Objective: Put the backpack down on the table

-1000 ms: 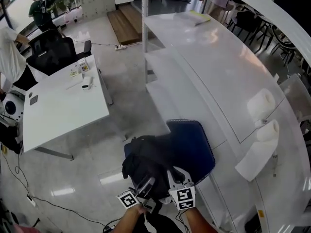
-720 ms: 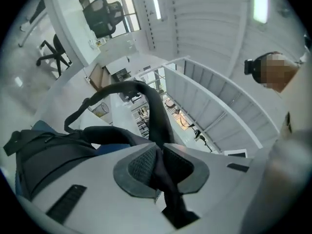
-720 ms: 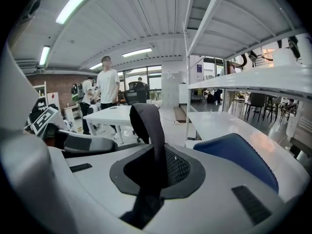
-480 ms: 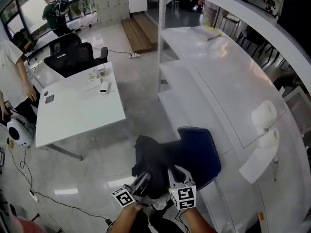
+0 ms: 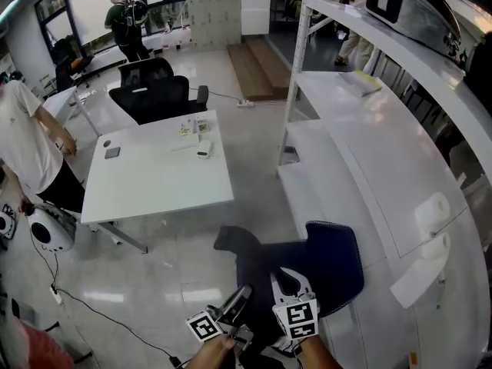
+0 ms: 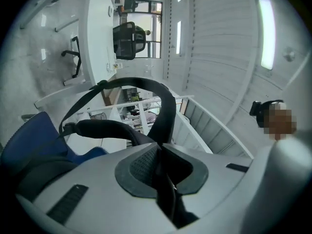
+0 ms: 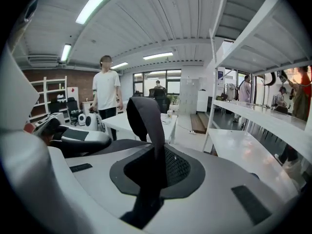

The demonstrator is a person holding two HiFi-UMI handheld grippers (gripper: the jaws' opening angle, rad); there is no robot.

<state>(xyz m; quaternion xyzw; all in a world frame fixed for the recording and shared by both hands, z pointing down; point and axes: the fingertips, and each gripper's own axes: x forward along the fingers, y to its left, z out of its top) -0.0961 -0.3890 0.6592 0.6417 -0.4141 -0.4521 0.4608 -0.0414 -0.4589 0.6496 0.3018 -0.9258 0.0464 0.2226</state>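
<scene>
The left gripper (image 6: 158, 152), jaws just closing, and the right gripper (image 7: 156, 165) each clamp a black strap (image 6: 168, 106) of the black fabric backpack (image 5: 250, 264) — it hangs above the floor, short of the white rectangular table's (image 5: 154, 187) near edge. Keep both grips tight, carry it past that edge, then lower it base-first

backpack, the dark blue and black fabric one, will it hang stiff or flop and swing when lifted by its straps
Probably floppy: the dark blue and black fabric backpack looks slumped and creased. Hanging only by black straps, one pinched in the left gripper, one in the right gripper, it may swing. On the white table it would likely sag.
</scene>
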